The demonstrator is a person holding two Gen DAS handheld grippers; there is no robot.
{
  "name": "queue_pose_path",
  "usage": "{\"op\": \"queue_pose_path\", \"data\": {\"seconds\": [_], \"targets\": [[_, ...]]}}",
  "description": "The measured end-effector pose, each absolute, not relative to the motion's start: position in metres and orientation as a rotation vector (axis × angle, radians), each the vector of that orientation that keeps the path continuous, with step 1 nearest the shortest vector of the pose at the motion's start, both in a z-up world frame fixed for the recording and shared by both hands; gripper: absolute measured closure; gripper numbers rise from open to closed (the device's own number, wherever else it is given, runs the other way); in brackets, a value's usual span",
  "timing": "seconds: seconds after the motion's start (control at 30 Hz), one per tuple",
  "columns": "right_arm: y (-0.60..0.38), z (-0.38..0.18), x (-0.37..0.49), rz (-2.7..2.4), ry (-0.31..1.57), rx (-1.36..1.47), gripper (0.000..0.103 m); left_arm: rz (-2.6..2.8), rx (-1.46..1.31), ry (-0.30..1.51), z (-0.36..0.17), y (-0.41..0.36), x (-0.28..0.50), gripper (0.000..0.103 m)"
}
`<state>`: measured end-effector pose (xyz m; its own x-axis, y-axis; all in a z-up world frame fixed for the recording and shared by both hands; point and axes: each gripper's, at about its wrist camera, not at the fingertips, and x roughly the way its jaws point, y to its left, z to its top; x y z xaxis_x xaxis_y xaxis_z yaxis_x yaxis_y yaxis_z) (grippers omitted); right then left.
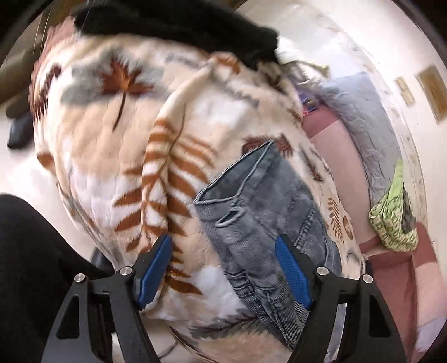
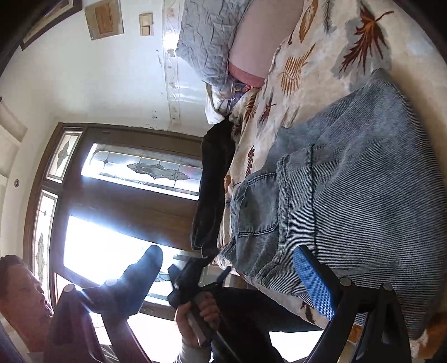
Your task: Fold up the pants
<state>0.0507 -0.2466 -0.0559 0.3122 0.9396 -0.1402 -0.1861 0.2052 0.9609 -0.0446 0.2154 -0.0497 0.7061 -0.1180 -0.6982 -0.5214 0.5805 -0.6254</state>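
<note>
The leaf-patterned blanket [image 1: 117, 156] spreads under both tongs, and the blue jeans [image 1: 259, 212] lie folded on it, ahead of the left gripper [image 1: 223, 268] and beside the right gripper [image 2: 232, 282]. Both tongs stand open, holding nothing. A black garment [image 1: 178, 25] lies far ahead of the left tongs.

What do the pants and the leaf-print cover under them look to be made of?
Pants: washed blue denim, judging by the fine diagonal ribbing, stitched seams and patch pocket. Leaf-print cover: probably plush fleece or a similar soft blanket fabric; its surface looks fuzzy and matte, though motion blur leaves that open.
</note>
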Motion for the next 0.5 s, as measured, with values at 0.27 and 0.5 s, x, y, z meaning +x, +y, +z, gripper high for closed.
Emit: {"op": "queue_pose_path", "data": {"seconds": [0.27,0.5], "targets": [[-0.255,-0.055,0.048,0.974,0.886,1.078,0.007,0.207,-0.939,0.775,-0.053,0.205,-0.017,0.027],[-0.260,-0.056,0.046,0.963,0.895,1.064,0.007,0.241,-0.820,0.785,-0.044,0.199,-0.007,0.092]]}}
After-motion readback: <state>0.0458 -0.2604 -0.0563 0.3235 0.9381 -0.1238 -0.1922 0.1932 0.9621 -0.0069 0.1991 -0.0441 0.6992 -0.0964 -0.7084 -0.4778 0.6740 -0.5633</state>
